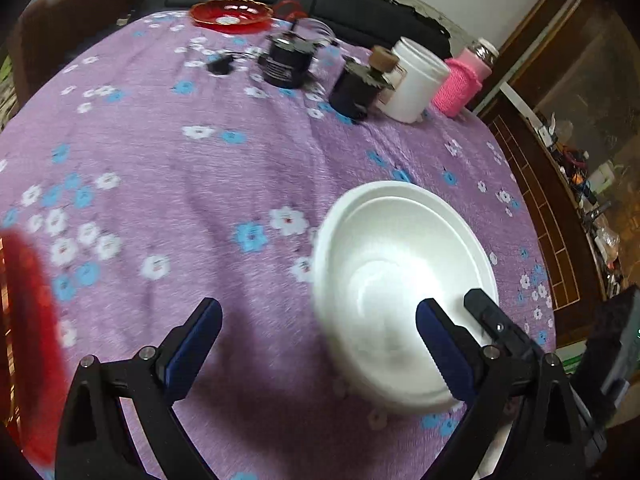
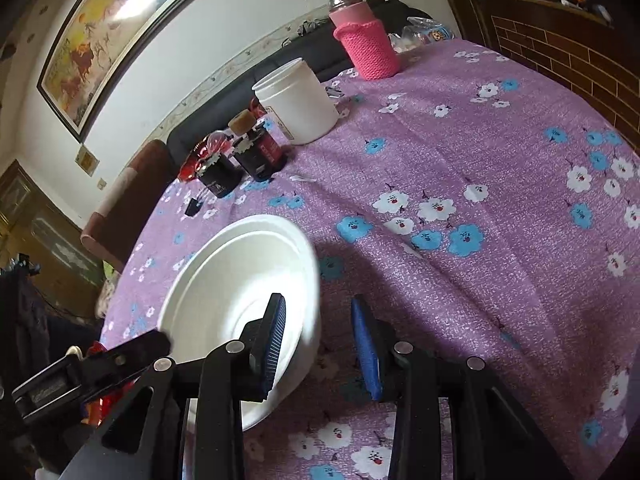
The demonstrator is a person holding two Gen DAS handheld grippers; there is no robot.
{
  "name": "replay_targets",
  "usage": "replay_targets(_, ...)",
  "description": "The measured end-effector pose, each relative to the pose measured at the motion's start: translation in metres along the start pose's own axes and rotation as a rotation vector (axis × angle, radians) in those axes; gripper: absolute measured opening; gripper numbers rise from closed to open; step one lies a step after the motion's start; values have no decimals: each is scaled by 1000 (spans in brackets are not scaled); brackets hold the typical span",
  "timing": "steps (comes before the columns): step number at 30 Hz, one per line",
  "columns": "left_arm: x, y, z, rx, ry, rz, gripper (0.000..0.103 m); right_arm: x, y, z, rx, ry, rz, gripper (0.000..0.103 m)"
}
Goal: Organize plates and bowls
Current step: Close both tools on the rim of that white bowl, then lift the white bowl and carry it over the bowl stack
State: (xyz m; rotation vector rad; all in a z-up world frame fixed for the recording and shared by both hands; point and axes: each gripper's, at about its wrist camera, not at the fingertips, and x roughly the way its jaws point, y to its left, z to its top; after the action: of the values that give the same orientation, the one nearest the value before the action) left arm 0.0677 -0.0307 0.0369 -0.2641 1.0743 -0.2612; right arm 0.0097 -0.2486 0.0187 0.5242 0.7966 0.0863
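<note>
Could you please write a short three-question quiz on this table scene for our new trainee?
1. True or false: the right gripper is shut on the white bowl.
2. Which stands nearest the pink knitted bottle? A) white jar B) red dish C) white bowl
3. Fill in: the left gripper is ____.

Key
1. False: its fingers straddle the bowl's rim, apart.
2. A
3. open

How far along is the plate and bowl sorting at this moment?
Early. Nothing looks stacked yet. The white bowl sits on the tablecloth between both open hand-held grippers, left and right, neither clamping it. The red plate remains alone at the far edge.
</note>
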Motion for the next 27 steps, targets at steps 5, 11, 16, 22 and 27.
replay_targets(5,21,-9,4,24,24,38,97,11,-1,-2,-9,36,-13,36)
replay_targets(11,30,-7,8,50,33,93,51,13,4,-4,-38,39,-21,36)
replay_targets(16,27,-5,8,59,34,74,28,16,9,-6,-59,42,-23,23)
replay_targets(22,14,-16,1,117,-14,112,28,13,17,-8,-91,18,-11,11)
replay_targets(27,-7,-25,-6,186,-90,183,28,14,20,-10,-96,21,31,11)
